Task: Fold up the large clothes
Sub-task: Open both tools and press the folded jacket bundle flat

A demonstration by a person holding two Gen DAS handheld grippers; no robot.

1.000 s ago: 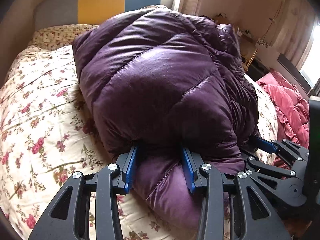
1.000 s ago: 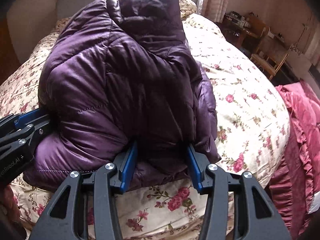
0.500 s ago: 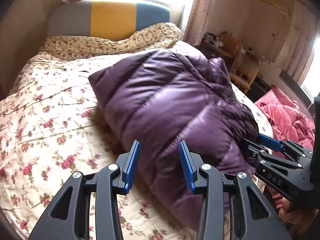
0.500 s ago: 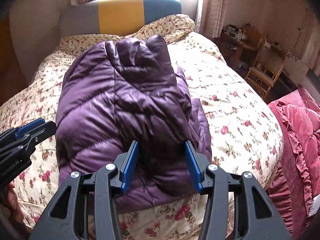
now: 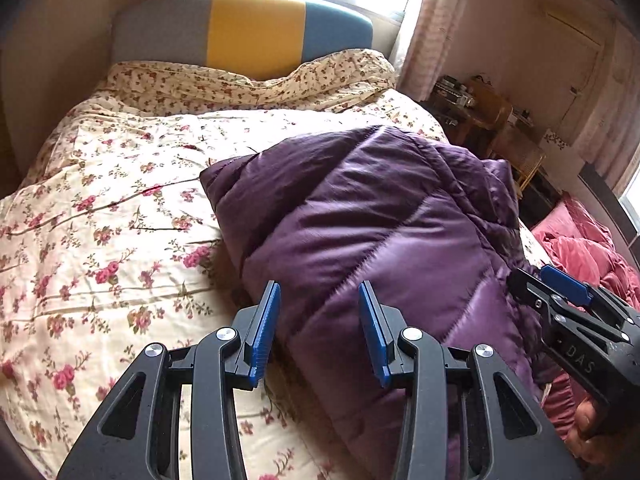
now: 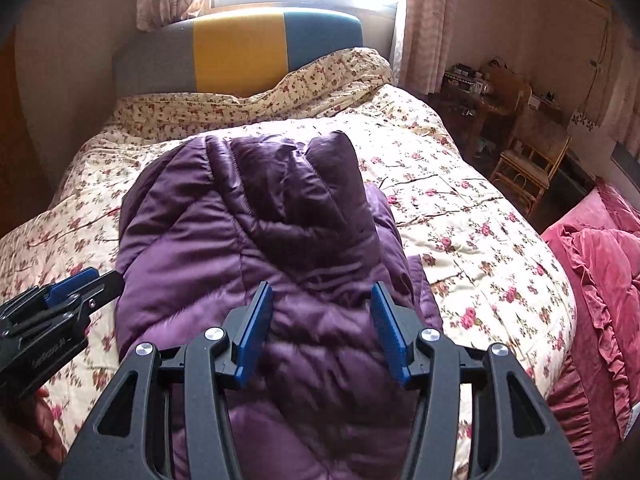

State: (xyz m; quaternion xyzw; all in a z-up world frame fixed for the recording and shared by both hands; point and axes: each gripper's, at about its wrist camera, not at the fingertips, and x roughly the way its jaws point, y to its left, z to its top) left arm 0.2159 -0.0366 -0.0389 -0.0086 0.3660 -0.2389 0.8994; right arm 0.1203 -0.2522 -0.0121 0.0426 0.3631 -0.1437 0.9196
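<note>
Jacket, purple and quilted, lies folded into a thick bundle on the flowered bed, filling the centre and right of the left wrist view and the centre of the right wrist view. A second ago both grippers were clamped on its near edge, at the bottom of each frame; now neither touches it. The left gripper sits at the bottom centre of its own view, its blue pads spread with nothing between them, raised above the bundle's near left edge. The right gripper is likewise at the bottom centre of its view, spread and empty; its jaws have just been opening a little further, with only air between them and the jacket below. Each gripper also shows at the other view's edge, the right one at lower right, the left one at lower left.

Compared with a second ago the bundle looks smaller and lower in both frames, and more of the bed, the striped headboard and the window shows. This suggests the hands are lifting away after letting go. The fold appears finished, with the jacket holding its shape unaided.
</note>
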